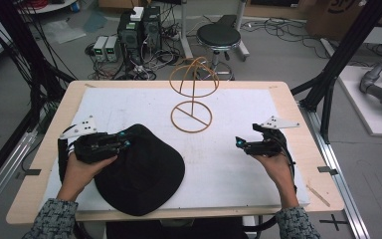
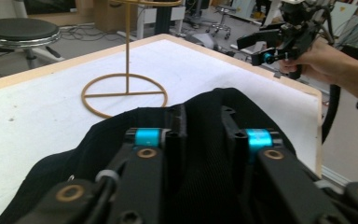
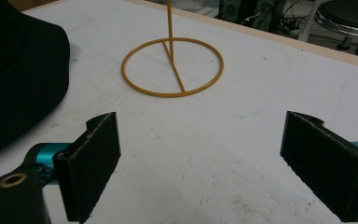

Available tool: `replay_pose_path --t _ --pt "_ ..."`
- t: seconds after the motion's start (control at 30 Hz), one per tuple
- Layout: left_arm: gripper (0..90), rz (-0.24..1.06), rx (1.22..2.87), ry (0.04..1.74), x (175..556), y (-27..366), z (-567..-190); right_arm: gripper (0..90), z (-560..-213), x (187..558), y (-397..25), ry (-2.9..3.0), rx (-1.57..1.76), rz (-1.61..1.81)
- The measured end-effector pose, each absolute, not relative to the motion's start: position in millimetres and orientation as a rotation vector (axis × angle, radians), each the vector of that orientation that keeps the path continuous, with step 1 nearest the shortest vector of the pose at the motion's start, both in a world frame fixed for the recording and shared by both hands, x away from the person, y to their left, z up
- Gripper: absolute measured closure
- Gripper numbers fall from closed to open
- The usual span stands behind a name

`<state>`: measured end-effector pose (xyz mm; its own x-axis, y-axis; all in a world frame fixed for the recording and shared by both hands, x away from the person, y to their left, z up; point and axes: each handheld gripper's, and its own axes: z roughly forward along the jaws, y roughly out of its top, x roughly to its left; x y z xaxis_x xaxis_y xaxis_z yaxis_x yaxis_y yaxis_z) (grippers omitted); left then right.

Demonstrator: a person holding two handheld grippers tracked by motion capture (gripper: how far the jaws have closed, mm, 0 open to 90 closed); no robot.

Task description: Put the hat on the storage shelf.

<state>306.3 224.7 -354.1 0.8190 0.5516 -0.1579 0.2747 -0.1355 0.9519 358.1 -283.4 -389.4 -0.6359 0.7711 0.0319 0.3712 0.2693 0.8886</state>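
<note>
Desk: pale wooden desk (image 1: 39, 164) topped with a white mat (image 1: 229, 164), seen from above in the high view.
Left tongs: black left tongs (image 1: 122, 140) held in the person's left hand (image 1: 82, 169) at the left side of the desk, a grey three-cornered plate on top; the tips lie on the upper left part of the black fabric hat.
Left tongs state: in the left gripper view the two black jaws with blue bands sit close together with a fold of the hat's fabric pinched up between them, so the tongs are clamped on the hat.
Hat: wide-brimmed black fabric hat (image 1: 146, 174) lying on the mat at the near left-centre, its brim reaching the mat's near edge; its rounded edge also shows at the left of the right gripper view (image 3: 18, 70).
Stand: golden wire hat stand (image 1: 192, 94) with a ring base flat on the mat, a thin upright stem and a domed wire top, just beyond the hat toward the far middle of the desk, apart from both tongs.
Right tongs: black right tongs (image 1: 240, 143) held in the person's right hand (image 1: 273, 167) above the right side of the mat, pointing toward the hat, well apart from it.
Right tongs state: jaws spread wide apart in the right gripper view, bare mat between them.
</note>
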Motion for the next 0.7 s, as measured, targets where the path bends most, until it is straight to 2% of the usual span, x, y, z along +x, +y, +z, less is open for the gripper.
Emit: replay_pose_path --t 0.27,0.7 --pt "83.7 0.287 1.738 0.639 305.8 224.7 -351.2 13.1 -390.8 357.0 -285.7 2.133 1.037 1.341" --pt "84.3 0.346 1.658 0.638 304.9 244.9 -322.6 13.0 -391.8 354.9 -286.4 2.129 1.039 1.351"
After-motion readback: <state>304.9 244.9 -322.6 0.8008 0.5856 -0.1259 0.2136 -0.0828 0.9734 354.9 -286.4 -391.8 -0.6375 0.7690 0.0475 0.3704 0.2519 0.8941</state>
